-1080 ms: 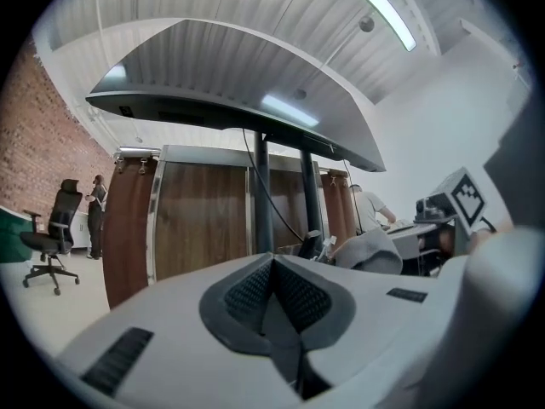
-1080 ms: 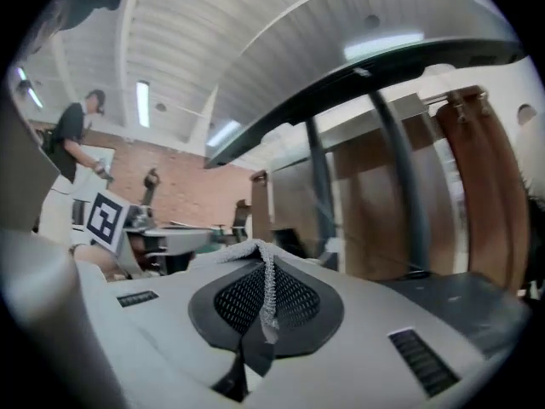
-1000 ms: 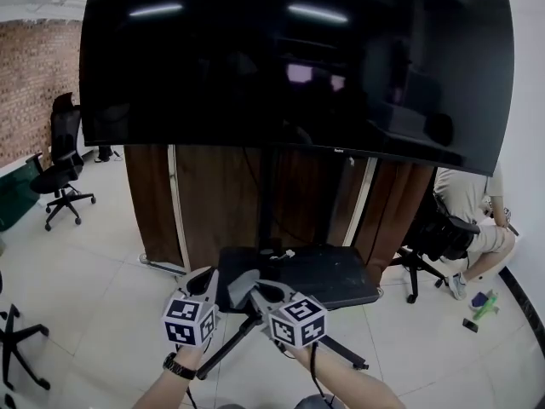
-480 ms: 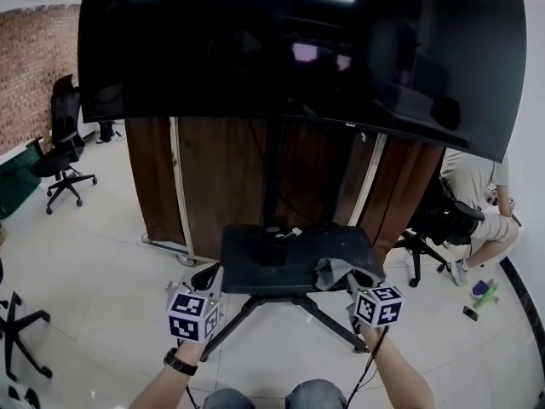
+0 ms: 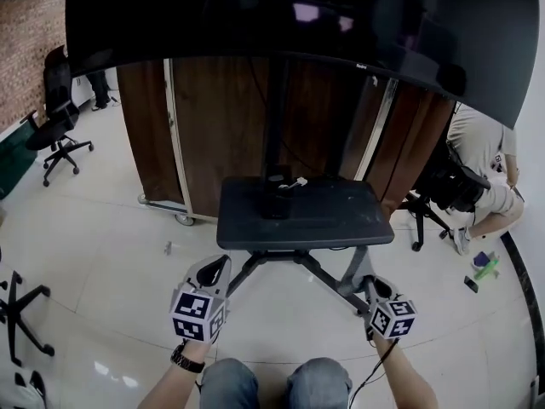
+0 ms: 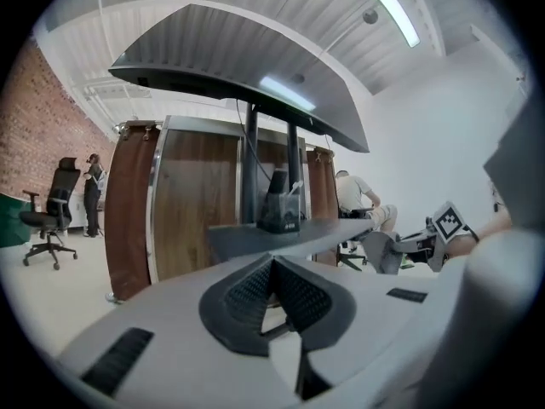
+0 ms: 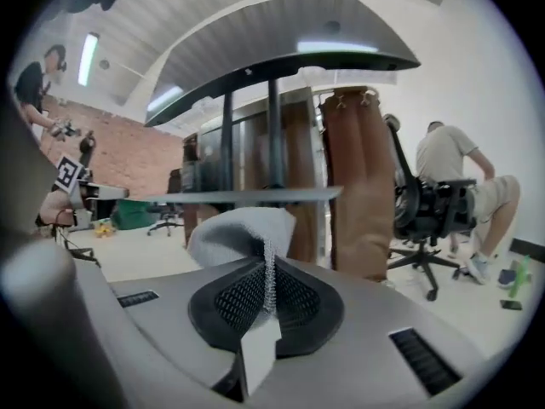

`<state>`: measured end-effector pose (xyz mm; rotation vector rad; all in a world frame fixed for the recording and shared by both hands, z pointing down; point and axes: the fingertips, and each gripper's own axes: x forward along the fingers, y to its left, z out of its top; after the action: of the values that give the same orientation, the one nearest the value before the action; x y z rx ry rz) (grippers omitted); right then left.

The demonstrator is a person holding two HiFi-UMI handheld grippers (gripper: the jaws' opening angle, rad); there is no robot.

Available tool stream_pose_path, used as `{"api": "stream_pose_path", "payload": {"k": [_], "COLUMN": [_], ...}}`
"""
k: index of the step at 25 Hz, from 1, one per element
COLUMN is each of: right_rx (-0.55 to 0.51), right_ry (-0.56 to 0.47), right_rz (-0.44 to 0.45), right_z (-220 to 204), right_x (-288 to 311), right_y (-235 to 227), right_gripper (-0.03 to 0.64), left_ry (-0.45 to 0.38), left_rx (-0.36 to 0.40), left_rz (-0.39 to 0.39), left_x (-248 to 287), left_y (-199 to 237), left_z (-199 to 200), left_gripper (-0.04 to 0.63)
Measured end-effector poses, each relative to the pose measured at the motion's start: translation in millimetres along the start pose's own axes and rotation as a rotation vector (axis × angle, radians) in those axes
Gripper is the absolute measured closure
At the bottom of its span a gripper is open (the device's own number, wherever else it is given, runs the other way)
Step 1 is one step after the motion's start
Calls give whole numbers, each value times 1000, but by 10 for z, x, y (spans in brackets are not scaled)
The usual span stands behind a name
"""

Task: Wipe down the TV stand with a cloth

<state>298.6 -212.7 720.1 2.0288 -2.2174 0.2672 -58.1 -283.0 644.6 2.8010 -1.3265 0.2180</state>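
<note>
The TV stand's black shelf [image 5: 302,214] sits under the big dark TV [image 5: 281,24], with a small black box [image 5: 275,203] on it by the post. My left gripper [image 5: 215,269] hangs below the shelf's front left, shut with nothing between its jaws [image 6: 271,264]. My right gripper [image 5: 368,286] is low at the front right, below the shelf edge, shut on a grey cloth [image 7: 243,231] that bulges out above its jaws [image 7: 266,267]. In the left gripper view the shelf [image 6: 255,235] is ahead, and the right gripper [image 6: 400,250] shows at the right.
Brown wooden panels [image 5: 217,118] stand behind the stand. A person sits on a black chair [image 5: 456,190] at the right, with small items on the floor [image 5: 484,267] nearby. Office chairs [image 5: 58,130] stand at the left. The stand's legs [image 5: 294,267] spread over the tiled floor.
My right gripper, with the cloth, has come off the shelf's right front corner and dropped below its edge. The left gripper stayed low. The head view has tilted down.
</note>
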Motion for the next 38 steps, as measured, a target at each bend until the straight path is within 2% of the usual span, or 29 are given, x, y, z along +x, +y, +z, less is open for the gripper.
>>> {"api": "stream_pose_path", "payload": {"k": [4, 7, 10, 13, 15, 18, 20, 22, 24, 26, 31, 33, 35, 36, 38], "right_rx": [-30, -90, -96, -130, -156, -168, -172, -161, -136, -126, -153, -165, -163, -170, -185], "right_ry": [19, -39, -100, -98, -27, 164, 277, 327, 302, 233, -30, -81, -42, 17, 195], "right_rz": [156, 216, 239, 201, 173, 160, 174, 188, 192, 178, 34, -29, -66, -71, -68], "right_z": [-646, -644, -515, -578, -873, -1840, -2451, -2798, -2819, -2574, -1284, -978, -1026, -1198, -1819], "right_x": [929, 1846, 2563, 3282, 3638, 3973, 3968, 3866, 3751, 3603, 3205, 3160, 3256, 3317, 3385], "right_y": [987, 1496, 1769, 1734, 1694, 1641, 1687, 1715, 1660, 1494, 555, 184, -94, -195, -399], "right_gripper": [606, 606, 606, 606, 606, 606, 606, 605, 606, 606, 606, 606, 606, 606, 606], "left_ry": [77, 82, 96, 98, 110, 135, 154, 175, 189, 192, 151, 145, 146, 146, 145], "left_rx": [-66, -66, -45, -57, -76, -103, -122, -122, -99, -81, -107, -125, -139, -145, -156], "left_rz": [8, 0, -29, -33, -21, 17, 34, 32, 16, -13, -85, -113, -144, -160, -188], "left_x": [43, 184, 124, 91, 67, -13, -36, 20, 152, 319, 767, 937, 1084, 1137, 1194], "left_y": [95, 158, 124, 219, 307, 403, 409, 366, 306, 219, -115, -281, -460, -556, -727], "left_z": [-738, -1003, -1259, -1461, -1593, -1778, -1893, -1982, -2012, -1980, -1813, -1841, -1895, -1921, -1967], "left_gripper": [569, 569, 569, 569, 569, 569, 569, 569, 569, 569, 569, 569, 569, 569, 569]}}
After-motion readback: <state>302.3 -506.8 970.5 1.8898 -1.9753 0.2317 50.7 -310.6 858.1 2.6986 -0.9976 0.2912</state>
